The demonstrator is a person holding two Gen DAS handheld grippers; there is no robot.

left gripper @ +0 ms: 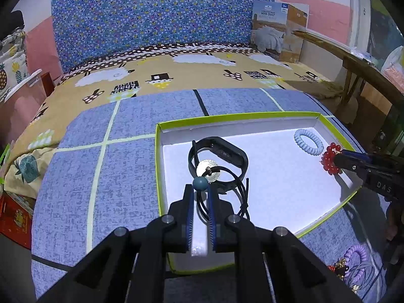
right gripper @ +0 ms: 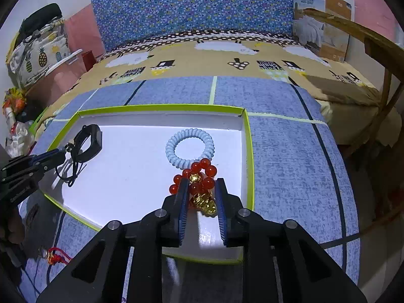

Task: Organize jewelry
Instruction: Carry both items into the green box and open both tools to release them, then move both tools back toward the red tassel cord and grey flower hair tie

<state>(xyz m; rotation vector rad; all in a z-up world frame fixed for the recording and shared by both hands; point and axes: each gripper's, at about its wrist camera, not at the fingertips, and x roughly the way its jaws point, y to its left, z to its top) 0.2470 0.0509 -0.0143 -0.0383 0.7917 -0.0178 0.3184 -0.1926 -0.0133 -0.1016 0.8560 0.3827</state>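
Red bead bracelet (right gripper: 195,180) lies on the tray (right gripper: 248,151) floor, touching the blue coil tie (right gripper: 190,147), so it looks set down. The right gripper (right gripper: 200,189) straddles it, jaws apart, no pinch. Left gripper (left gripper: 200,189) is nearly closed on the black cord (left gripper: 202,200) with its teal bead (left gripper: 200,183), by the watch (left gripper: 222,154). Both point steeply down into the tray.

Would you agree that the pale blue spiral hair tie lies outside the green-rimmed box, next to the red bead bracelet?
Not quite: the pale blue spiral hair tie lies inside the green-rimmed box, on its white floor. It is indeed next to the red bead bracelet, as the right wrist view shows.
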